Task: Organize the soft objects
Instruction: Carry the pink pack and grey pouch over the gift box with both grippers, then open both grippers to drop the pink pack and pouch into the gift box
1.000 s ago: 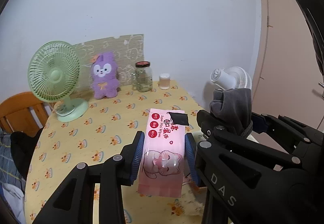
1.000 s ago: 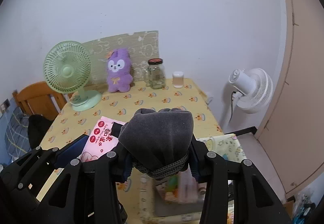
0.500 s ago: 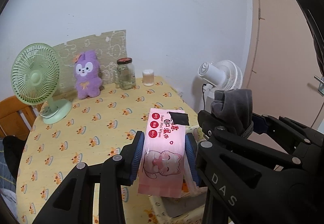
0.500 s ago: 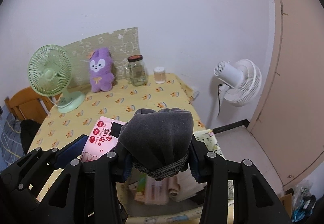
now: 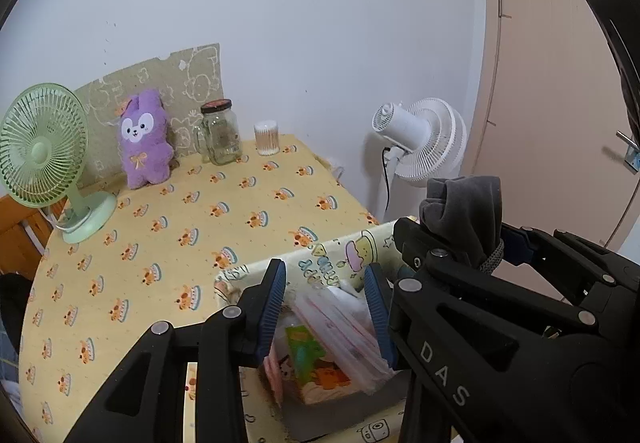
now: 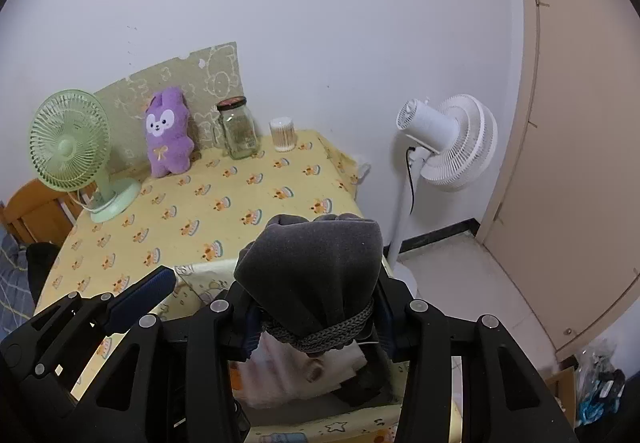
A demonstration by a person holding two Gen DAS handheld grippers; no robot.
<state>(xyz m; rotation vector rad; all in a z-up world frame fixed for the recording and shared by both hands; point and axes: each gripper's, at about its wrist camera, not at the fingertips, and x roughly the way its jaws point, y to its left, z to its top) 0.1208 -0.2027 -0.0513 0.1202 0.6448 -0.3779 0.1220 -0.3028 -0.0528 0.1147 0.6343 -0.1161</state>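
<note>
The right claw (image 6: 316,323) was clamped on the grey cloth bundle (image 6: 312,267), poised above the fabric bin (image 6: 200,279) at lower centre, likely for dropping in. The left claw (image 5: 326,307) straddled a pink wipes pack (image 5: 340,323) there; whether it gripped was unclear.

A pink wipes pack (image 5: 340,327) is lying tilted, seemingly loose, inside the patterned storage bin (image 5: 320,263); at its two o'clock, a rolled grey sock (image 6: 312,267) is sitting clamped upright.

The wipes pack (image 5: 340,327) has left the left claw (image 5: 326,307) (now lying in the storage bin (image 5: 344,263)).
</note>
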